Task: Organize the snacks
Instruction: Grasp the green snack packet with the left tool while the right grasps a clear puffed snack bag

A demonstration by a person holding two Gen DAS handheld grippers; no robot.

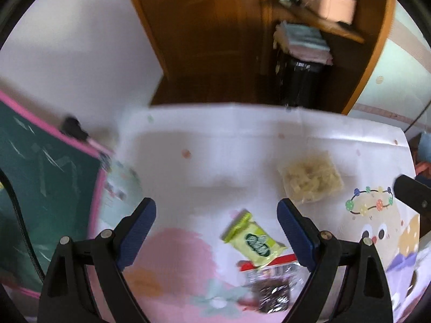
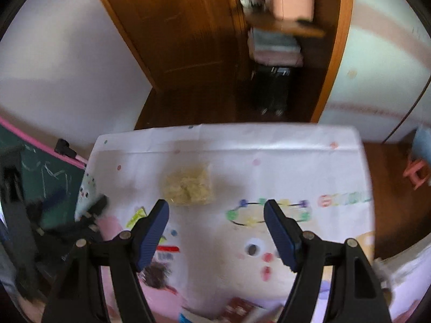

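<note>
Snacks: clear bag of pale noodle pieces (image 1: 311, 179) upper right, green packet (image 1: 252, 238) centre; both grippers (image 1: 216, 215) (image 2: 216, 216) wide apart, empty.

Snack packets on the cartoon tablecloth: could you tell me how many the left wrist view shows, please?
3. A clear bag of pale snacks lies farthest back, a yellow-green packet sits mid-cloth, and a red-topped dark packet lies nearest, tucked under it. More may be hidden below the frame.

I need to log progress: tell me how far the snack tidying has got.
Nothing looks sorted yet. Both grippers, left and right, are empty with jaws open. The clear bag of pale snacks, yellow-green packet and dark clear-wrapped snack lie loose on the cartoon tablecloth.
</note>
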